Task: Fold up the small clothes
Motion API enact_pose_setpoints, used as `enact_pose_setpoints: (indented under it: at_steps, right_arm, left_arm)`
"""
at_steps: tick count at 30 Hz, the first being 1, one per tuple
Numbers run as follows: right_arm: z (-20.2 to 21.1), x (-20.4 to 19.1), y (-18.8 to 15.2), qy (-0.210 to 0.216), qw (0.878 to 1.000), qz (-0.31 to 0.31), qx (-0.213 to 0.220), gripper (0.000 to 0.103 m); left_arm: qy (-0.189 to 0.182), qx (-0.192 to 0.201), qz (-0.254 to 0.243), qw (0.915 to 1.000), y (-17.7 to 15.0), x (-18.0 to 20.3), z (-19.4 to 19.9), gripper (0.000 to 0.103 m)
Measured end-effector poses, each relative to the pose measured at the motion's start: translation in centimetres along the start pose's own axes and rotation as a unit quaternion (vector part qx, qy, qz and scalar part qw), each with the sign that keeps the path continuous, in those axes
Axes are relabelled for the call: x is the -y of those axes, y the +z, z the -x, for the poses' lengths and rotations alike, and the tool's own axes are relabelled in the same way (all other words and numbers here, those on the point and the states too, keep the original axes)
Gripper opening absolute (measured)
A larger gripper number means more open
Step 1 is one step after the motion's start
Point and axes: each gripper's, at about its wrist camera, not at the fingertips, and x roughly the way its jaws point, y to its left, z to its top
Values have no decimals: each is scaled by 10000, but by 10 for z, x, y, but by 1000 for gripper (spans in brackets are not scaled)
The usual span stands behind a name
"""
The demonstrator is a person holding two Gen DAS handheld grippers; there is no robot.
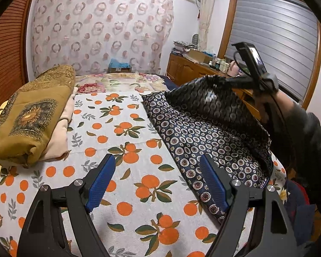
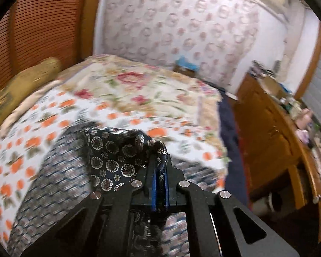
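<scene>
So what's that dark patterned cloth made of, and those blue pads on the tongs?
The dark patterned cloth looks like thin silky fabric, perhaps satin: it shines and drapes limply. The blue pads on the left tongs look like ridged rubber or plastic, matte.

The bed (image 1: 139, 209) is covered by a white sheet printed with oranges. On it lie a navy patterned cloth (image 1: 194, 137) at the right and a folded mustard blanket (image 1: 30, 115) at the left, with a floral quilt (image 1: 117, 83) spread beyond.

wall: ring-patterned curtain (image 1: 100, 30) | right: wooden cabinet (image 1: 188, 68), shuttered window (image 1: 276, 36) | left: slatted wooden panel (image 1: 4, 53)
</scene>
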Motion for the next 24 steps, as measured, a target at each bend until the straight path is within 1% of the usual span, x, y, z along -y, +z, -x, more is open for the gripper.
enact_pose_setpoints:
  at_steps: [4,6,8,9,10,11,13,16,18,19,21,24]
  right_arm:
    - [-29,21,17,-415,9985,-358,-90,5]
    - [-39,30,22,-509,9964,-674,-111,6]
    - [-46,38,25,-399,9931,-1091,-158,24]
    - [-47,41,27,-314,9907,-1314,-124,28]
    - [-47,42,27,-242,9890,-1454,-95,35]
    - [-46,44,26,-198,9880,-1531,-81,40]
    - [-37,46,20,-138,9881,-1532,-26,43]
    - [-21,42,-1,167,9898,-1412,-9,44]
    - [-1,40,-21,593,9902,-1261,4,44]
    - [7,34,-31,724,9903,-1184,21,44]
    - [21,18,-52,852,9913,-1002,5,44]
    - [42,-1,-79,1045,9905,-893,66,44]
  left_arm:
    - [5,-29,7,10000,-1,-1,-1,81]
    - [2,-47,16,10000,-2,-1,-4,81]
    - [4,-69,15,10000,-4,-1,-5,81]
    - [-4,-73,11,10000,-4,0,-5,81]
    - [-12,-71,10,10000,-4,0,-6,81]
    - [-19,-71,10,10000,-4,1,-6,81]
    - [-34,-58,3,10000,-4,3,-6,81]
    - [-44,-59,-7,10000,-5,7,-6,81]
    - [-64,-50,2,10000,-7,9,-6,81]
    - [-86,-57,6,9999,-8,11,-6,81]
    - [-100,-108,-2,9999,-8,13,-10,81]
    - [-121,-119,-19,9999,-9,18,-12,81]
